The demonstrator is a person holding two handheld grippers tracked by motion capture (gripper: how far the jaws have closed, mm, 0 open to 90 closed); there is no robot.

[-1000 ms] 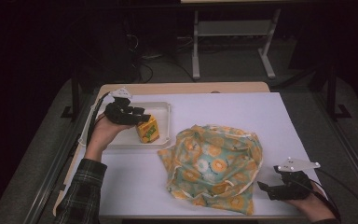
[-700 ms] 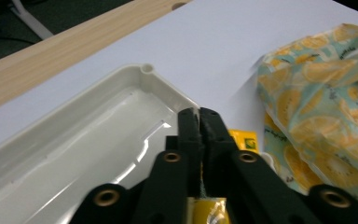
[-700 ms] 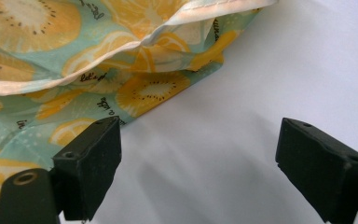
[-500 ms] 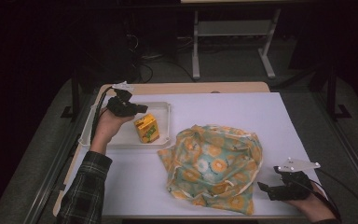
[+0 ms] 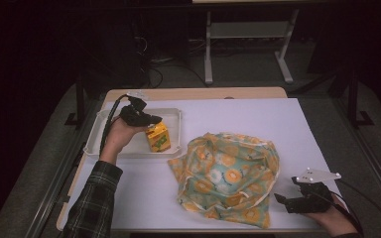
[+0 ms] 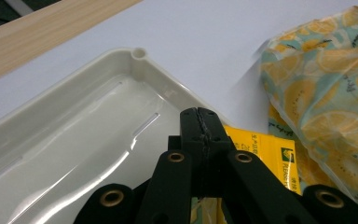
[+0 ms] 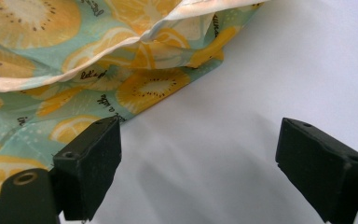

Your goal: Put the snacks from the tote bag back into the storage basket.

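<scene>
- High view: a small yellow-orange juice carton [image 5: 157, 137] stands upright in a shallow white plastic tray [image 5: 99, 134]. The left gripper [image 5: 154, 119] hovers just above and left of the carton, nearer than the right gripper [image 5: 283, 201], which lies well apart past a citrus-print fabric bag [image 5: 228, 173].
- Left gripper view: jaws pressed together, empty; the carton [image 6: 265, 154] sits just below and right of them.
- Right gripper view: jaws wide apart, empty, beside the bag's edge [image 7: 93, 93], far from the carton.

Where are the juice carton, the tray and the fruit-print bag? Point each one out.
juice carton [image 5: 158, 138]: high view, on its yellow front face.
tray [image 6: 139, 53]: left gripper view, on the round corner of its rim.
fruit-print bag [image 5: 228, 173]: high view, on the middle of the crumpled cloth.
</scene>
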